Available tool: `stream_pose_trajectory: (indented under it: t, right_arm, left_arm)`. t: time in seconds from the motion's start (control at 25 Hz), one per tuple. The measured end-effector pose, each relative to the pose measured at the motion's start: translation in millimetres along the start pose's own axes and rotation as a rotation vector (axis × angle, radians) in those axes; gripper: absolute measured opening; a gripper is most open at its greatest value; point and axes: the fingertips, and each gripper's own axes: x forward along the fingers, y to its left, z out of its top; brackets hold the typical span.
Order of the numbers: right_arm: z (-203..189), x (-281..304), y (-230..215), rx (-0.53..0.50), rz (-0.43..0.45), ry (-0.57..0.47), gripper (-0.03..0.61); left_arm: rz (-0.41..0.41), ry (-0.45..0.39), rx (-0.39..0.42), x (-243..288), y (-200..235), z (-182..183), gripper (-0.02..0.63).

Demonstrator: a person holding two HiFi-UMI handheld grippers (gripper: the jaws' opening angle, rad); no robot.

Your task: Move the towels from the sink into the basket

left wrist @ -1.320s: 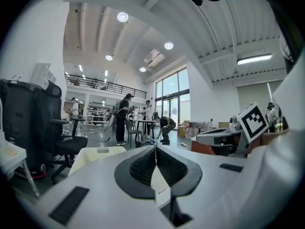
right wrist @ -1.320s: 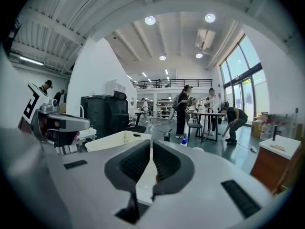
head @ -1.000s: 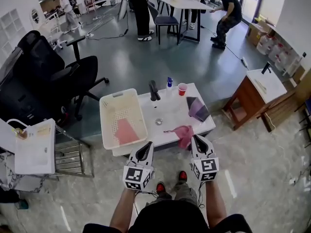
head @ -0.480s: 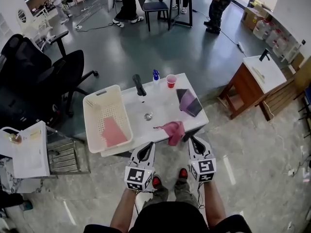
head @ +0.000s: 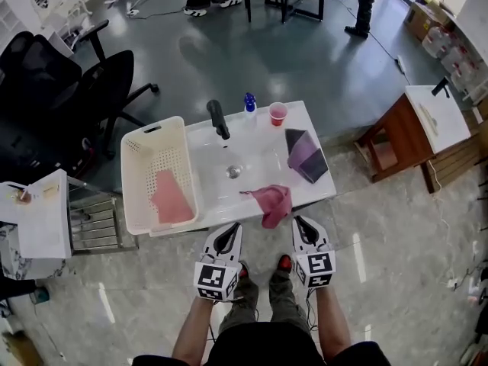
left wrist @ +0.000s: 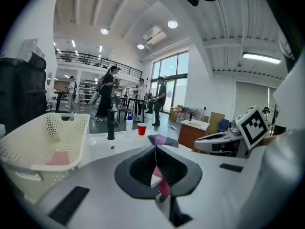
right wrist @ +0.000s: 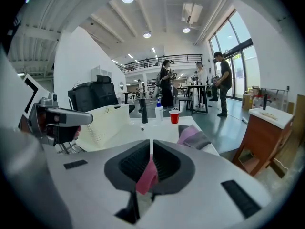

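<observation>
Both tongs have sunk lower in front of the table since a second ago, and the head view has tipped down, so the people at the far tables are cut to legs. The left tongs [head: 231, 229] and right tongs [head: 300, 221] point toward 12 o'clock at the table's [head: 324, 193] front edge. Each pair is clenched tip to tip with nothing gripped. The pink in their gaps is cloth seen beyond. Each cube carries black-and-white square markers.

One pink towel [head: 272, 202] hangs over the front rim at 6 o'clock of the sink [head: 217, 155]. Its long axis runs 12 to 6, and a thin corner reaches toward 9 o'clock. It lies between the two tongs and apart from both. A purple-grey towel [head: 306, 157] lies folded at 3 o'clock, its long axis running 11 to 5. A second pink towel [head: 169, 197] lies flat in the basket [head: 128, 181] at 9 o'clock, lengthwise 12 to 6. At 12 o'clock stand a black faucet [head: 218, 120], a spray bottle [head: 249, 105] and a red cup [head: 277, 113].
</observation>
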Motion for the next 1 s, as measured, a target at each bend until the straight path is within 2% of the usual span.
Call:
stream_pose_trajectory:
  t: [0.36,0.64,0.72,0.8,1.0]
  right_arm:
    - [-41,35,-17,0.016,0.051,0.069,0.043]
    - [-51,54,-19,0.004,0.087,0.085,0.046]
    - [-54,59,-19,0.016,0.101,0.096,0.126]
    - [-58,65,-20,0.028,0.112,0.109,0.169]
    - [-68,79,-22,0.025,0.121,0.135,0.184]
  left_arm:
    - [0.041,0.075,-0.043,33,8,-43,0.008]
    - [0.048,0.113,-0.052,47,11,-55,0.008]
    - [0.048,0.12,-0.051,50,12,-55,0.008]
    - [0.048,0.122,-0.052,53,13,-55,0.008]
    - [0.064,0.13,-0.062,57,19,-60,0.008]
